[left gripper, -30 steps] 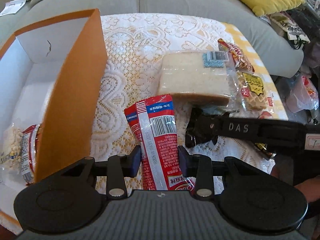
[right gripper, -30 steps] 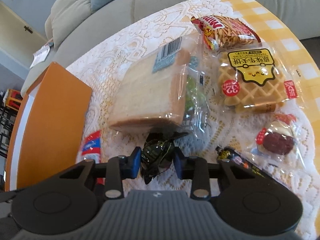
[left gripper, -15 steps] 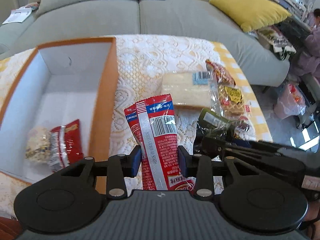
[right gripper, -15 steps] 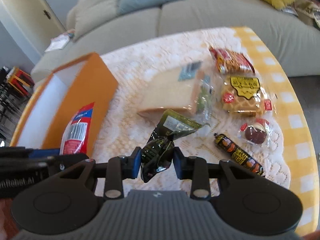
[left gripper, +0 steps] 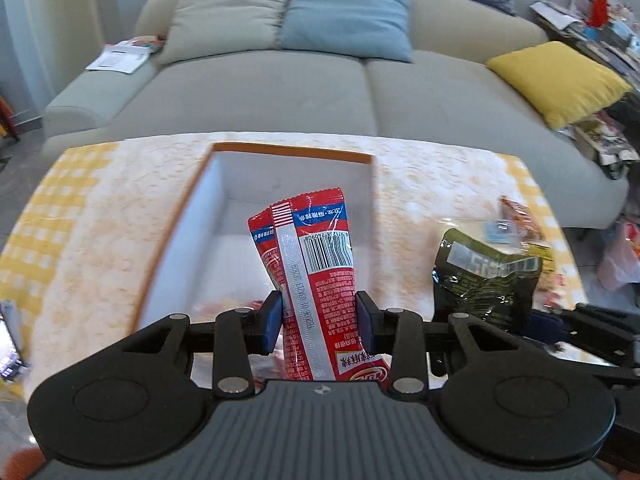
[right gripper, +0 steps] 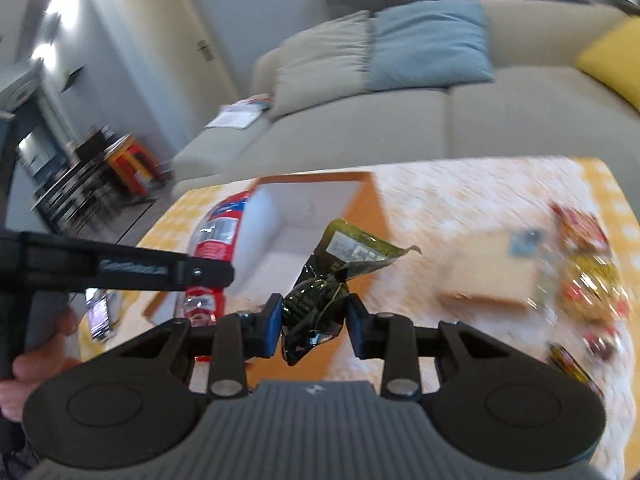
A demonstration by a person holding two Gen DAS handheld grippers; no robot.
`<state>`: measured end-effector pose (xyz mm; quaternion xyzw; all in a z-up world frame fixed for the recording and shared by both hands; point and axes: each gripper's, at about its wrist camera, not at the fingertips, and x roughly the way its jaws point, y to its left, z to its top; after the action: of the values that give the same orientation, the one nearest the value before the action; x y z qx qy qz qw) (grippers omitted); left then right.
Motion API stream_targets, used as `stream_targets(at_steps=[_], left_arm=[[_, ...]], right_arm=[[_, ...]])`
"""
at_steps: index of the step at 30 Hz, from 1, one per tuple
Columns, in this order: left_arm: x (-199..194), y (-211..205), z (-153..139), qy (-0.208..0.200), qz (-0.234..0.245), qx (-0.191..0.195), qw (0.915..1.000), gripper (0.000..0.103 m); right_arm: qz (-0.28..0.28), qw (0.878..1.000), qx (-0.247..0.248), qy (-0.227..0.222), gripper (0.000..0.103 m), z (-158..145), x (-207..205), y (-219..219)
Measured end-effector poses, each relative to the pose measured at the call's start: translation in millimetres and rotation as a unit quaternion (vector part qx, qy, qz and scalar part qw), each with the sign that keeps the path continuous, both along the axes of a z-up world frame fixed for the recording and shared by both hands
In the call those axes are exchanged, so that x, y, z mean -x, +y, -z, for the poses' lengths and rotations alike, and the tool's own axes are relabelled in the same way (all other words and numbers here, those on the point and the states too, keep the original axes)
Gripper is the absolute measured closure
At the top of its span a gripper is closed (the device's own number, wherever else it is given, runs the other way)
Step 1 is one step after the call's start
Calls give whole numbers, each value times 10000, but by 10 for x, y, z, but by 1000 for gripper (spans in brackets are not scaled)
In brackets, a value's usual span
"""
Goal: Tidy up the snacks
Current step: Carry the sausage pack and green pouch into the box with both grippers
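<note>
Clamping the red packet (left gripper: 312, 264) low on its body between the pads of the left gripper (left gripper: 318, 320), pinching it across its width and carrying it upright, barcode end pointing away from the camera. Hovering above the orange box (left gripper: 296, 150), looking past the packet into the white interior, with the open mouth lying straight ahead of and below the jaws. Pinching the dark green packet (right gripper: 320, 300) in the right gripper (right gripper: 312, 320), squeezing its crumpled lower part and letting the flat labelled top flop up and to the right. Sitting to the right of the box in the left wrist view, and facing the box's near right corner in the right wrist view, with the white cavity lying ahead and slightly left of the jaws. Judging the left hand the nearer of the two to a drop, being over the opening; probably needing only a lowering and a release, tipping the packet's long axis along the length of the box to lay it flat. Judging the right hand as needing to cross leftward over the orange wall first, while staying clear of the left gripper's black arm reaching across the left of its view. Leaving the bread (right gripper: 492, 280) and the other wrapped snacks (right gripper: 588, 276) lying on the cloth, well right of the box.
</note>
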<state>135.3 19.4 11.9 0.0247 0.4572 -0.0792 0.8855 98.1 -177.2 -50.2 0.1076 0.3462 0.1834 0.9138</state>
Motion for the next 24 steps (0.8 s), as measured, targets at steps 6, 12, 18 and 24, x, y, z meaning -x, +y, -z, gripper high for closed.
stream_targets(at_steps=[6,12,18,24], left_arm=[[-357,285,154,100,-81,-336,9994,60],[-692,380,384,303,19,-740,9968,60],[-943,381,647,491,157,-987,9938,60],[-1116,368,870,647,247,-1153,9909,60]], right_arm=[[-519,9972,511,163,71,45,-418,474],[-804,9908,1009,419,71,222,-810,831],[-921,9814,1543,676,71,445,-1107,1049],[-1069,9739,1816,841,71,605,-1341,1185]])
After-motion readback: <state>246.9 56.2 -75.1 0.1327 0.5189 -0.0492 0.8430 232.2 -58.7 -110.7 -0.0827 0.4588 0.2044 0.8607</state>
